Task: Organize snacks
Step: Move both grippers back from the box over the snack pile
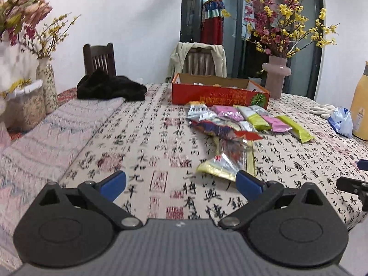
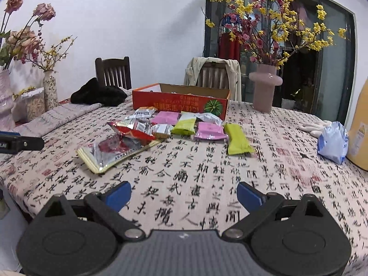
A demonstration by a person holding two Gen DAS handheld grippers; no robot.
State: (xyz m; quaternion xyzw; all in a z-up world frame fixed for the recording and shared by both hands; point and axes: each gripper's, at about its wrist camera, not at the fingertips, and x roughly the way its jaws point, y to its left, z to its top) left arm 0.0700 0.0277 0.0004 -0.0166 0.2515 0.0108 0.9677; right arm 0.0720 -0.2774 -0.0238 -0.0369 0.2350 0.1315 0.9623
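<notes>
Several snack packets lie on the calligraphy-print tablecloth in front of an open red cardboard box [image 1: 219,95] [image 2: 179,103]. Among them are a long green packet [image 1: 296,128] [image 2: 238,142], a pink packet [image 1: 277,123] [image 2: 210,131] and a large silver-and-red foil bag with a gold edge [image 1: 226,158] [image 2: 115,150]. My left gripper [image 1: 181,185] is open and empty, just short of the foil bag. My right gripper [image 2: 184,194] is open and empty, well short of the packets. Each gripper's edge shows in the other's view.
A pink vase with yellow and pink blossoms [image 1: 276,78] [image 2: 265,89] stands right of the box. A blue-white bag [image 2: 333,142], white gloves [image 2: 316,125] and a yellow container [image 2: 358,131] sit at far right. Black cloth [image 1: 110,88], a folded blanket [image 1: 57,133] and vases stand left.
</notes>
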